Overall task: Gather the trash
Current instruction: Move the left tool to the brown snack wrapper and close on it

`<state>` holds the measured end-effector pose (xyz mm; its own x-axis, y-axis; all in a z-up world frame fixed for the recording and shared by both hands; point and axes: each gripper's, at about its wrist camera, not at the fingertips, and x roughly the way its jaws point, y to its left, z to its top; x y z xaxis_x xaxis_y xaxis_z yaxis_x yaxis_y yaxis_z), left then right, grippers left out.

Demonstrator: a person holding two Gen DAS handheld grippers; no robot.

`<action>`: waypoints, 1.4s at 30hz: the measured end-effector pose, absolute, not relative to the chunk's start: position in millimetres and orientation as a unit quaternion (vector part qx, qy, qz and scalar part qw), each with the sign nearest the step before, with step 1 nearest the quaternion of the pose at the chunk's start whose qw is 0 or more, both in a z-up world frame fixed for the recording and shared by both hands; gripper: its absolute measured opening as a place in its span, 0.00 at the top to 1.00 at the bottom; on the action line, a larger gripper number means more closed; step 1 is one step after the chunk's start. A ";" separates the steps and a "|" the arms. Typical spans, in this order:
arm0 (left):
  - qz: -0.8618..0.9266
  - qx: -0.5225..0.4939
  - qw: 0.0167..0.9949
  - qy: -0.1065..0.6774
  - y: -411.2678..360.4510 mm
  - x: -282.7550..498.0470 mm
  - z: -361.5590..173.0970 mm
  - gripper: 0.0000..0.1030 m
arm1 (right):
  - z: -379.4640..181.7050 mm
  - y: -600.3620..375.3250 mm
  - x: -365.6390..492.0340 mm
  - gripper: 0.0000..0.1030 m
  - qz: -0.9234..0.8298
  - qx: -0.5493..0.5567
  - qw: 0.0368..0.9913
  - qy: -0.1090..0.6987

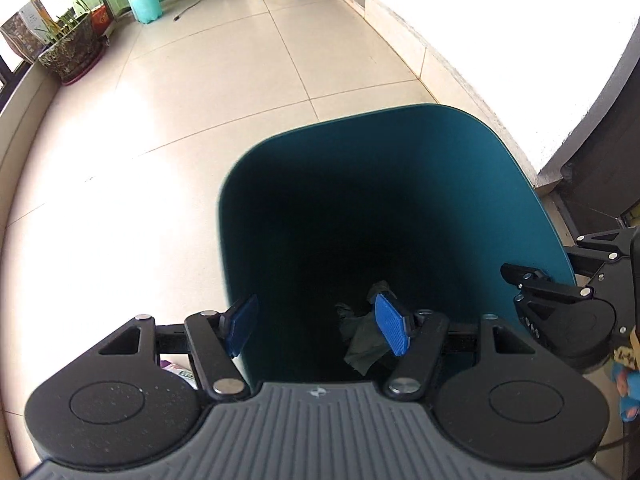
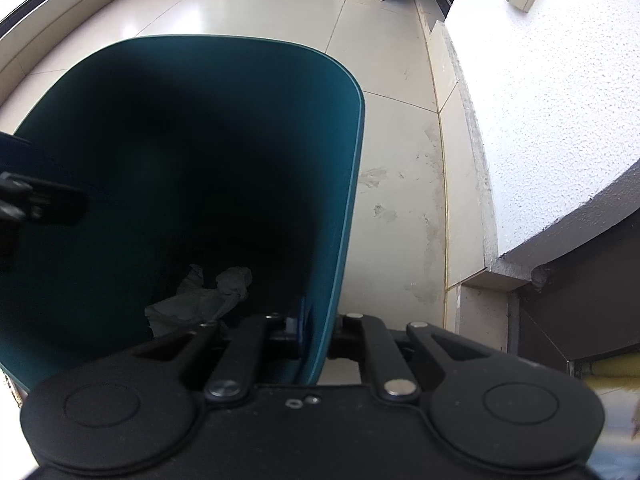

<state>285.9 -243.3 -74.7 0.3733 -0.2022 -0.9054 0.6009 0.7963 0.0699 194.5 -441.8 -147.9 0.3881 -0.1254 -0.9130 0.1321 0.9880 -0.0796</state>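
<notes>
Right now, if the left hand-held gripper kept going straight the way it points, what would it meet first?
The left hand-held gripper, jaws open and empty, points down into the teal bin. It would probably reach the crumpled trash at the bottom first, though depth in the dark interior is unclear.

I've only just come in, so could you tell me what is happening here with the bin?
A person is collecting trash with two hand-held grippers. The right gripper is shut on the side wall of a tall dark teal plastic bin, which stands on the pale tiled floor. The left gripper is over the bin's mouth, its blue pads apart with nothing between them. Crumpled grey-green paper lies at the bottom of the bin.
</notes>
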 end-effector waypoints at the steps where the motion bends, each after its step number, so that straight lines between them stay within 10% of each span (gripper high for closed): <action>1: -0.245 0.197 0.808 0.498 -234.1 286.0 -70.4 0.38 | -147.7 -441.5 195.0 0.92 -0.079 0.004 0.832 0.548; 18: -0.129 0.117 0.844 0.507 -31.8 300.3 -67.4 0.38 | -134.4 -443.1 208.5 0.90 -0.076 0.007 0.795 0.602; 42: 0.050 0.016 0.760 0.648 150.8 294.7 -271.8 0.38 | -122.9 -438.1 220.2 0.93 -0.063 -0.003 0.766 0.640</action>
<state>294.7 150.8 -271.8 0.1559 0.0967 -0.9830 -0.0559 0.9945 0.0890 220.2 -438.1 -122.9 0.1734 -0.0999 -0.9798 0.0926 0.9921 -0.0847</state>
